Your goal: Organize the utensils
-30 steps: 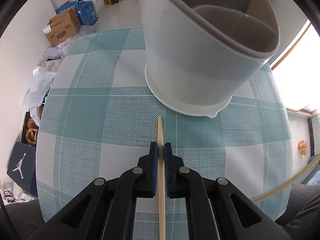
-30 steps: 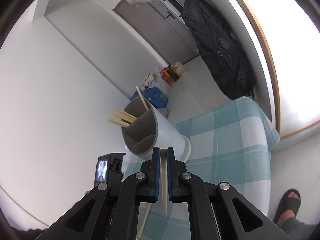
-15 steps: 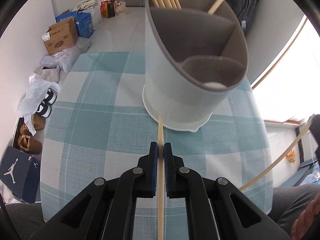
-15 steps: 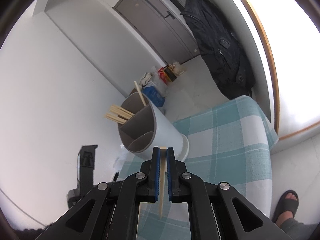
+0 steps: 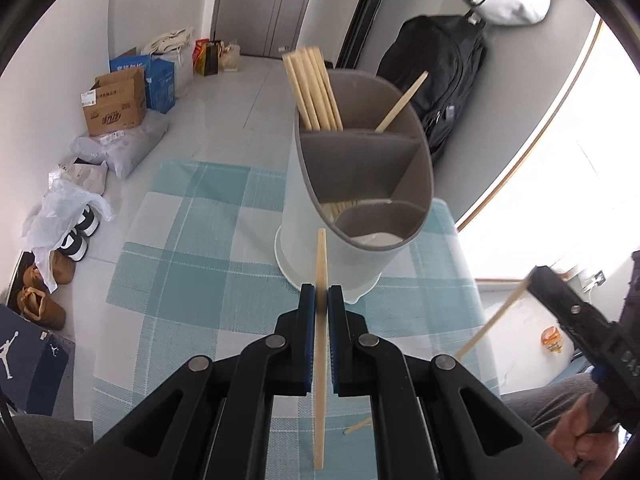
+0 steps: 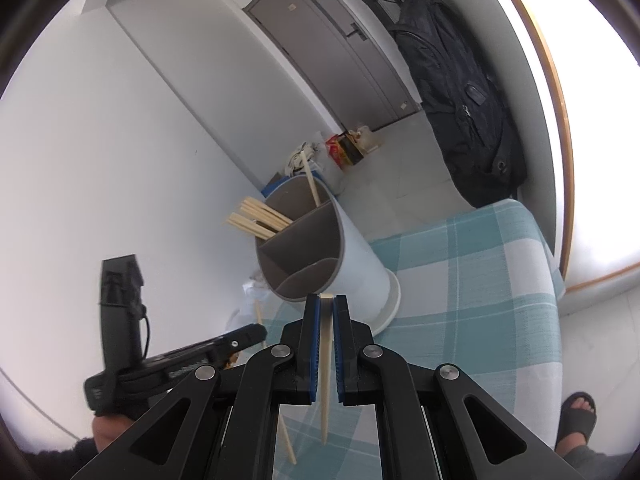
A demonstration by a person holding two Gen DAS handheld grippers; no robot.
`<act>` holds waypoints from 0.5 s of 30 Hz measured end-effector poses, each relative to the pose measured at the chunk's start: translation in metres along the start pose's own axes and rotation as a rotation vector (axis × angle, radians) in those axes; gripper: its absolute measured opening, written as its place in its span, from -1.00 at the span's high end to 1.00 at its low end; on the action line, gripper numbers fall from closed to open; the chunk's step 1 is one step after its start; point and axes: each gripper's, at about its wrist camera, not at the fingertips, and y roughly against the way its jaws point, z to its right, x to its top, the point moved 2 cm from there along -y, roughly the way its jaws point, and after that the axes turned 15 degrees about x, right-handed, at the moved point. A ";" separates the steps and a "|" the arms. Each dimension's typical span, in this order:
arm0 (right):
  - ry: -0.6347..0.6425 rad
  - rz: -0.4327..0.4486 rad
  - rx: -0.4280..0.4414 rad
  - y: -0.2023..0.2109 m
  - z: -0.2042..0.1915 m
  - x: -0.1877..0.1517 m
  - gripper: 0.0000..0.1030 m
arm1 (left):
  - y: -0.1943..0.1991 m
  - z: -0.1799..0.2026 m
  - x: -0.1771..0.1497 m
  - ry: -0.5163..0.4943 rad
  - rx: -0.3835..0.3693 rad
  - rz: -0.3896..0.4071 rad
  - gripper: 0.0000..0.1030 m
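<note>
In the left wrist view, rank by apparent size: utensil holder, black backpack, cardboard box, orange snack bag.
1. Utensil holder, though nearness to the camera inflates it.
2. Black backpack.
3. Cardboard box.
4. Orange snack bag.

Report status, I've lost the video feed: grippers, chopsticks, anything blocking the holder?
Left gripper shut on a chopstick. Right gripper shut on another chopstick. Utensil holder upright ahead, nothing in the way.

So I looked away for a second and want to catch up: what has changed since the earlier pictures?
The left gripper has risen with its chopstick: its camera now looks down into the utensil holder instead of at its side wall. The right gripper shifted only slightly. Nothing was let go or picked up; both grippers stay shut on one chopstick each, and the holder stands where it was on the checked tablecloth.
</note>
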 end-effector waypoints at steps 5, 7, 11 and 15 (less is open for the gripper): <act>0.041 -0.010 -0.004 -0.011 -0.011 -0.001 0.89 | 0.013 -0.006 0.000 0.008 -0.033 0.041 0.96; 0.057 -0.016 -0.008 -0.015 -0.016 -0.002 0.89 | 0.019 -0.008 0.000 0.007 -0.039 0.058 0.96; 0.087 -0.023 -0.027 -0.019 -0.025 -0.004 0.89 | 0.028 -0.013 0.000 0.007 -0.062 0.089 0.96; 0.096 -0.023 -0.050 -0.021 -0.030 -0.007 0.90 | 0.033 -0.016 -0.001 -0.001 -0.075 0.105 0.96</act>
